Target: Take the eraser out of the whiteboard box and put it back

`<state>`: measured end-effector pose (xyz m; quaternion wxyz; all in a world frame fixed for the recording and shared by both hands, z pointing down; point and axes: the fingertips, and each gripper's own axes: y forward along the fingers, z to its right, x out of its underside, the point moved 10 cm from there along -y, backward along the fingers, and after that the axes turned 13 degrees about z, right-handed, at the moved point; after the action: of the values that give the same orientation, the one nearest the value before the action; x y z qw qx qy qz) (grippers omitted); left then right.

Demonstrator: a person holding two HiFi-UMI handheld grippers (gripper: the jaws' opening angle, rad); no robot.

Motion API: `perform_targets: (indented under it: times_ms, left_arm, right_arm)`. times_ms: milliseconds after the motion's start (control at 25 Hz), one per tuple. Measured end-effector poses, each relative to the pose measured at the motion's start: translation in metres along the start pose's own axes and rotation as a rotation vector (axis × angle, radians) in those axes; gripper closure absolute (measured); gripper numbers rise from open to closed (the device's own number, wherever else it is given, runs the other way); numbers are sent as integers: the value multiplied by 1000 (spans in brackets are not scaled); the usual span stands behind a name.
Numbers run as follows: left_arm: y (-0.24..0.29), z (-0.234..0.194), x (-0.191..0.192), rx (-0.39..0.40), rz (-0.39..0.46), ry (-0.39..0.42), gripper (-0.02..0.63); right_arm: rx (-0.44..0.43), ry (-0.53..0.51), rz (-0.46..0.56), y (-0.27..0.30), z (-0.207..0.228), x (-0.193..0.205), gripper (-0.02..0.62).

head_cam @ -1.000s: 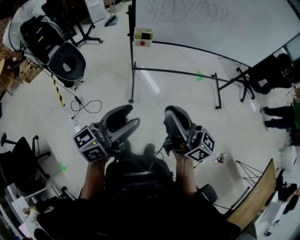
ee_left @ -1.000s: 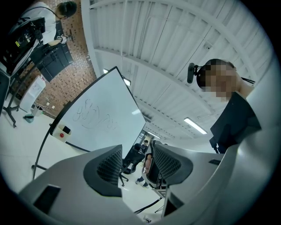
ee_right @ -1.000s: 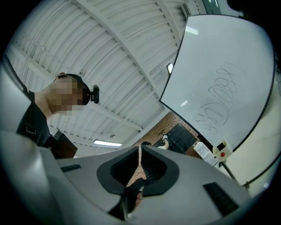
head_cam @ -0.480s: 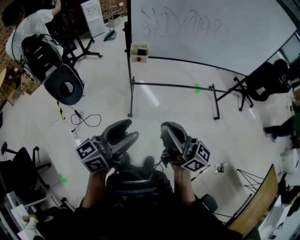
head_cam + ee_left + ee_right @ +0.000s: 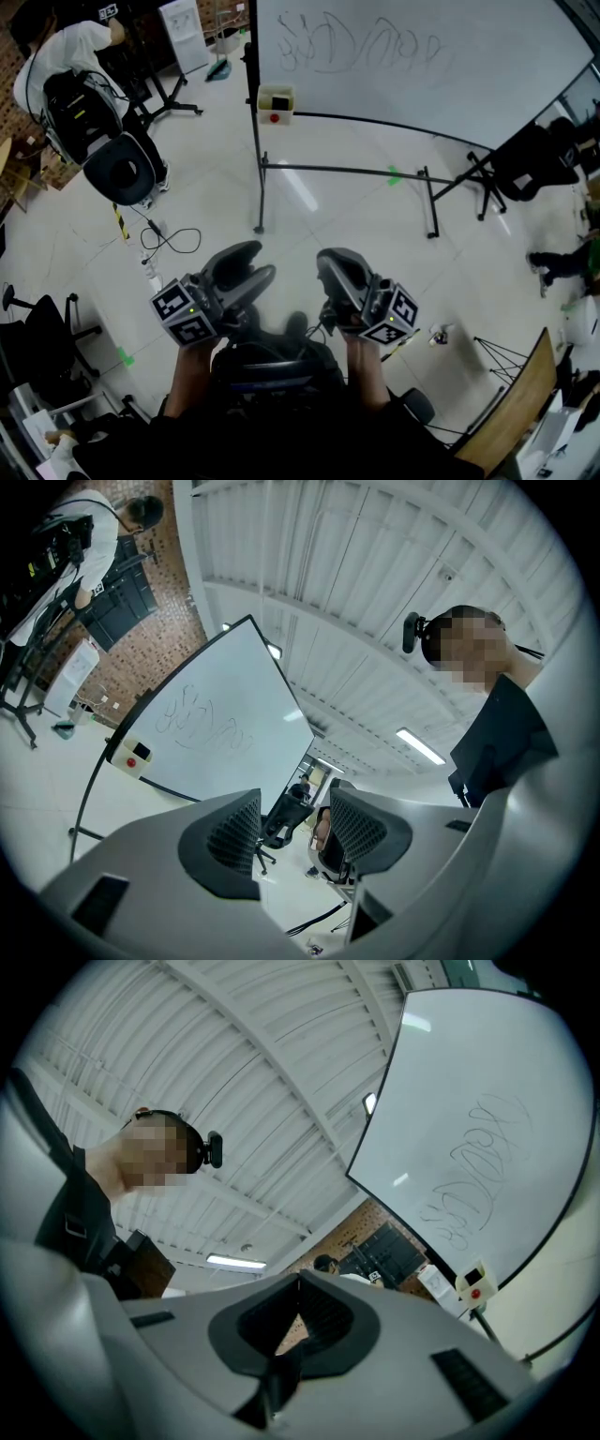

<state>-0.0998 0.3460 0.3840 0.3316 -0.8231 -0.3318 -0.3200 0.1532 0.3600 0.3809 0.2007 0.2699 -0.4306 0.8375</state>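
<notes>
whiteboard box [image 5: 275,103] at the lower left corner of the whiteboard [image 5: 422,56]; the dark block in it is probably the eraser [image 5: 278,97], too small to confirm. in the last second we see only more board come into view. left gripper [image 5: 265,258] released, empty; right gripper [image 5: 325,262] clenched on nothing. both are well apart from the box, which fits an eraser put back or one never lifted.

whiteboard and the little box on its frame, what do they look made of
Whiteboard: smooth, glossy white sheet, probably coated steel or melamine; it catches light glints and carries marker scrawl. Its frame: thin dark tubes, likely painted metal. Box: cream, matte, likely moulded plastic, though too small to be sure.
</notes>
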Motion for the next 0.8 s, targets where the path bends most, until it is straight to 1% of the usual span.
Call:
perform_targets:
  times_ms: [360,800]
  left_arm:
    - [2,2,4,-5,-8,3,380]
    - [8,4,10,-10,-24,-4,380]
  right_arm:
    - [-25,2,-9,-1,-1,-1,577]
    - [-29,4,-13,-7,2,-4,577]
